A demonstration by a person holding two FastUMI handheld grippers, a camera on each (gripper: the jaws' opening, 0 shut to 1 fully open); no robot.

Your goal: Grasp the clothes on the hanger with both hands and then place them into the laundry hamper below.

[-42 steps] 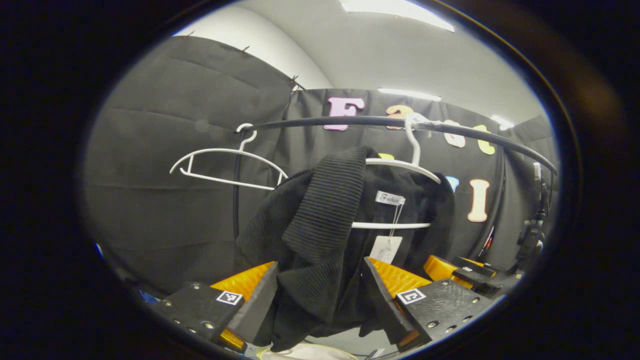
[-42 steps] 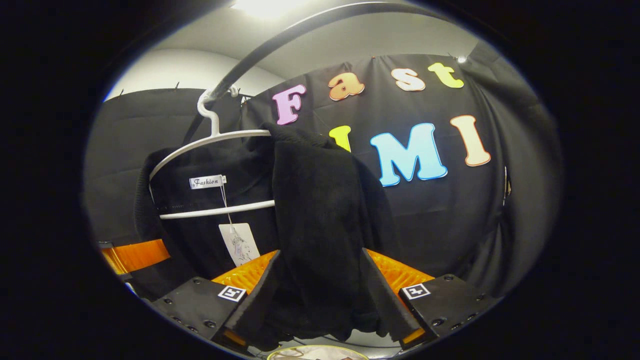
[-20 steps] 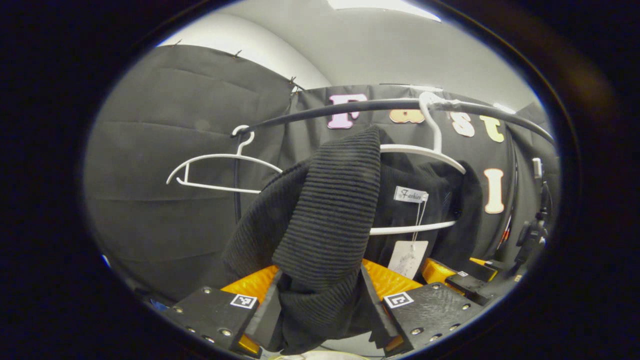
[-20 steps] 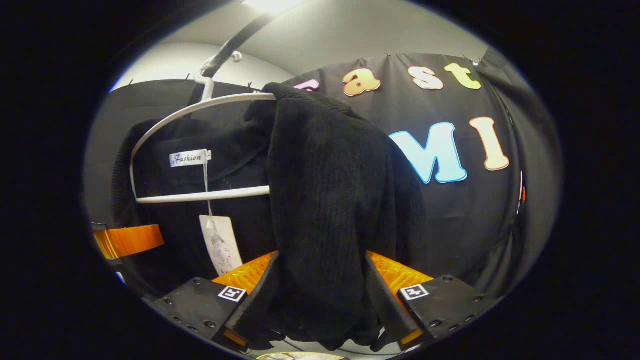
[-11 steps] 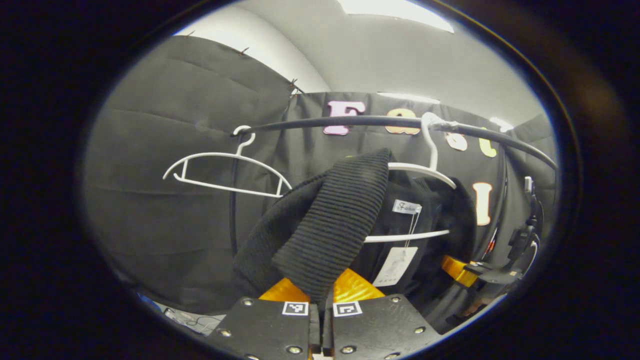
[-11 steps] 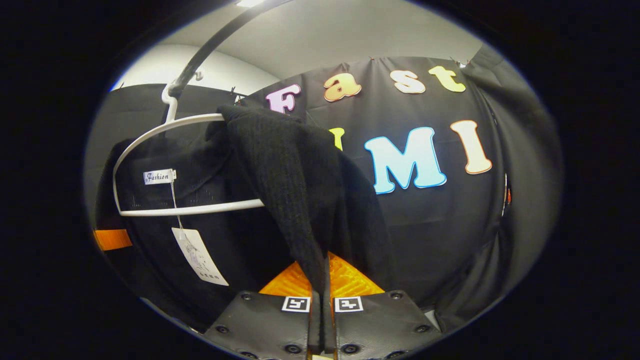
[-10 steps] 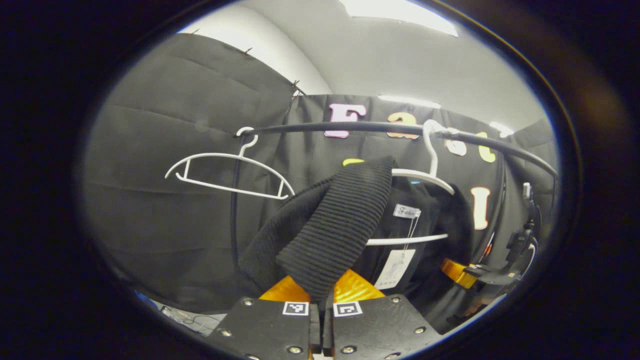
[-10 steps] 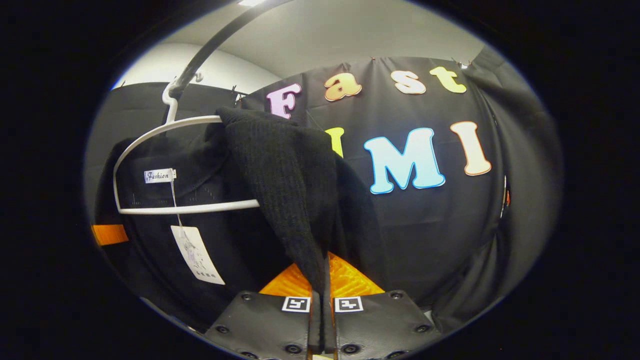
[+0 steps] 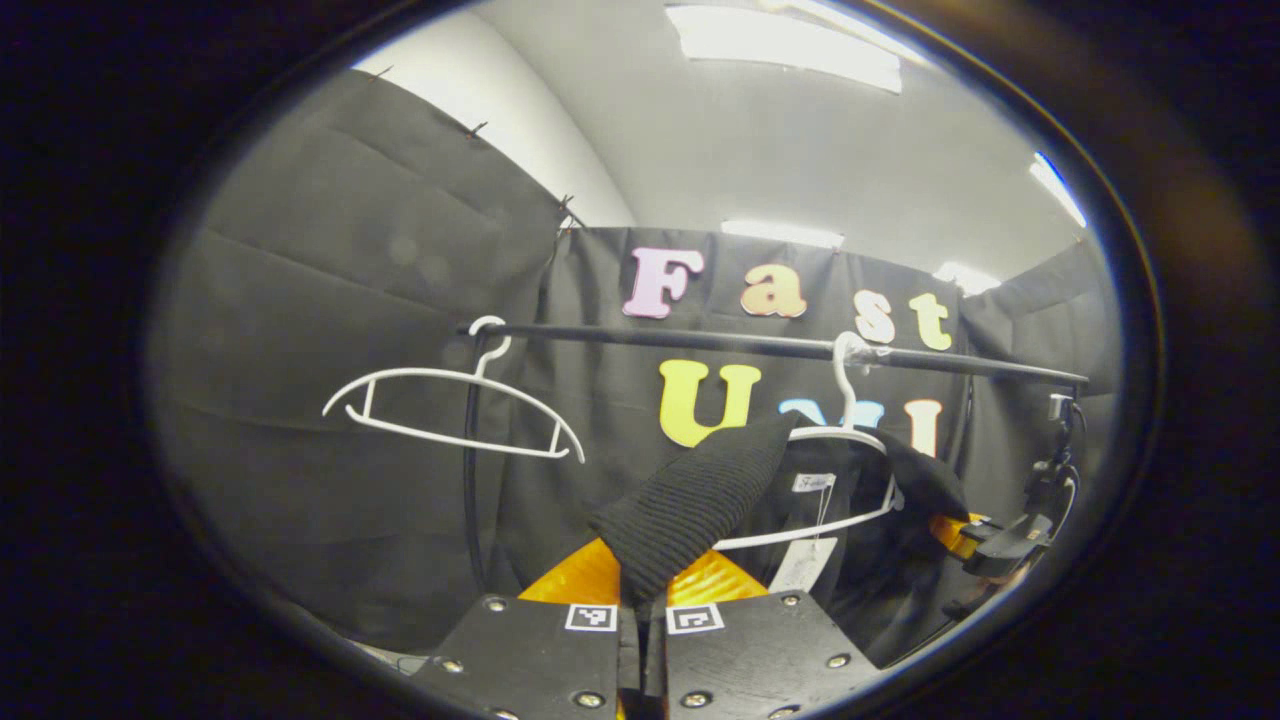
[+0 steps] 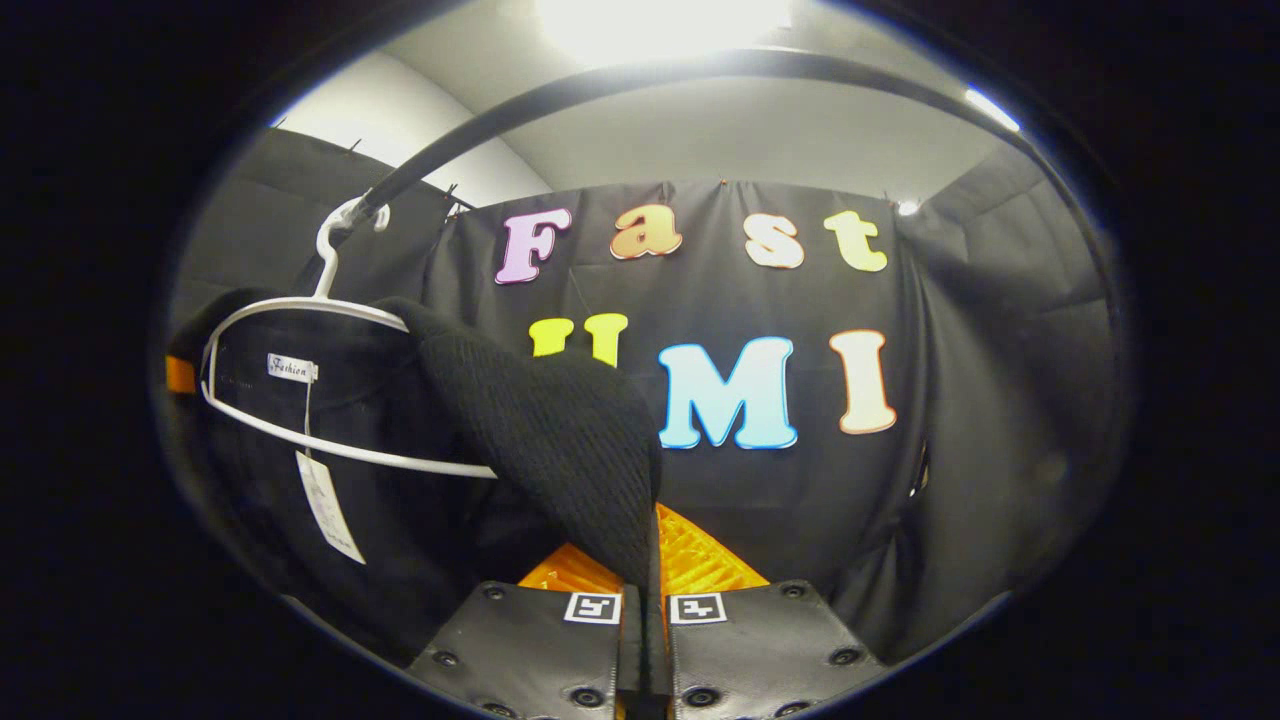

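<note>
A black knitted garment (image 9: 700,500) hangs on a white hanger (image 9: 850,440) from the black rail (image 9: 760,343). My left gripper (image 9: 643,612) is shut on the garment's ribbed shoulder, which stretches from the hanger down into its jaws. In the right gripper view the same garment (image 10: 540,440) drapes over the white hanger (image 10: 300,305), and my right gripper (image 10: 645,585) is shut on its other shoulder. A white label and paper tag (image 10: 325,500) dangle inside the collar. The right gripper (image 9: 985,540) also appears far right in the left gripper view.
A bare white hanger (image 9: 450,410) hangs at the left end of the rail, next to the rack's black upright post (image 9: 468,470). The rail (image 10: 620,85) arcs overhead in the right gripper view. Black cloth walls close off the back and sides.
Both grippers closed from open onto the garment's shoulders about a second ago. Since then both have pulled back and down, stretching the fabric away from the hanger.
</note>
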